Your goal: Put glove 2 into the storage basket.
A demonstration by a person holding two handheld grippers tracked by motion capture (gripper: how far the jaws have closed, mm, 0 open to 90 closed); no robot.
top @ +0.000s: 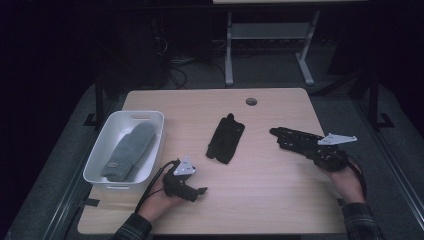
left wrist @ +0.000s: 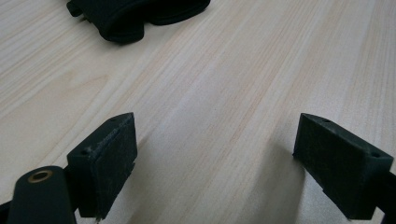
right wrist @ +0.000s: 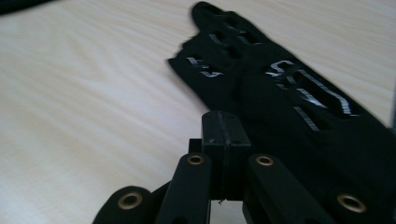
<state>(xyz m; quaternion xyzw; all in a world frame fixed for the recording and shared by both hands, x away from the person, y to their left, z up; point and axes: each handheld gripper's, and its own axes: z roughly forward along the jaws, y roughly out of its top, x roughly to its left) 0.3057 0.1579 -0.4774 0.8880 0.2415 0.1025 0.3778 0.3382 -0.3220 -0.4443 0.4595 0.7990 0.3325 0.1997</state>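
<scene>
A: State the layout from the table's left edge to its right edge.

B: A white bin (top: 102, 150) sits at the left edge and holds a grey mitten (top: 129, 151). Just beside its near right corner, the left gripper (top: 199, 190) rests low over bare wood with its jaws wide apart and nothing between them. A black glove (top: 226, 139) lies flat at mid-table, well apart from both grippers. Near the right edge, the right gripper (top: 306, 147) has its jaws brought together on the cuff end of a second black glove (top: 291, 138), the one with pale markings.

A: Is that grip confirmed?

B: In the right gripper view the pads (right wrist: 225, 140) meet with no visible gap, and the marked glove (right wrist: 261, 84) runs away from them across the wood. How much fabric sits between the pads cannot be told; it looks like a thin edge.

A: Failure modes from here?

B: Judged from this position:
1. A thin pinch may slip, because the glove's weight pulls on the edge when lifted.
2. The trailing fingers may drag and snag the mid-table glove on the way to the bin.
3. The limp glove may drape over the bin's rim instead of landing inside.
4. The left gripper lies beside the bin, so a low carry risks collision.
</scene>
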